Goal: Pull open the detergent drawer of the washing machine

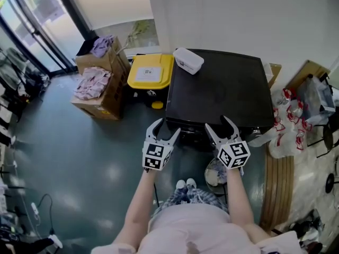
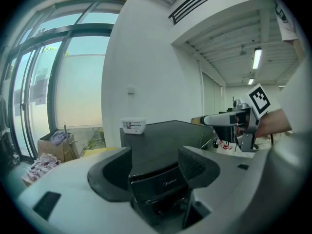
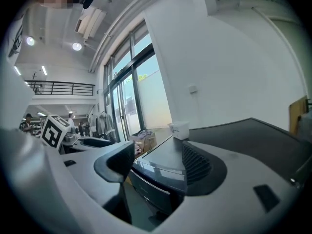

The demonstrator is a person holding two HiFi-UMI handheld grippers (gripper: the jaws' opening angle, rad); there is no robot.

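Observation:
The black washing machine [image 1: 217, 89] stands in front of me, with its dark front panel [image 2: 157, 182] facing both grippers. My left gripper [image 1: 166, 127] hangs open just before the machine's front left corner. In the left gripper view the panel's top strip shows between the spread jaws of the left gripper [image 2: 156, 161], apart from them. My right gripper [image 1: 217, 124] is open too, near the front edge further right. The machine's front top corner [image 3: 155, 175] lies between the jaws of the right gripper [image 3: 156, 164]. Neither holds anything. I cannot make out the drawer's outline.
A white plastic box [image 1: 188, 60] sits on the machine's lid at its far left corner. A yellow bin [image 1: 151, 72] and cardboard boxes of clothes [image 1: 100, 83] stand to the left. Plastic bags [image 1: 288, 126] and a wooden board lie to the right.

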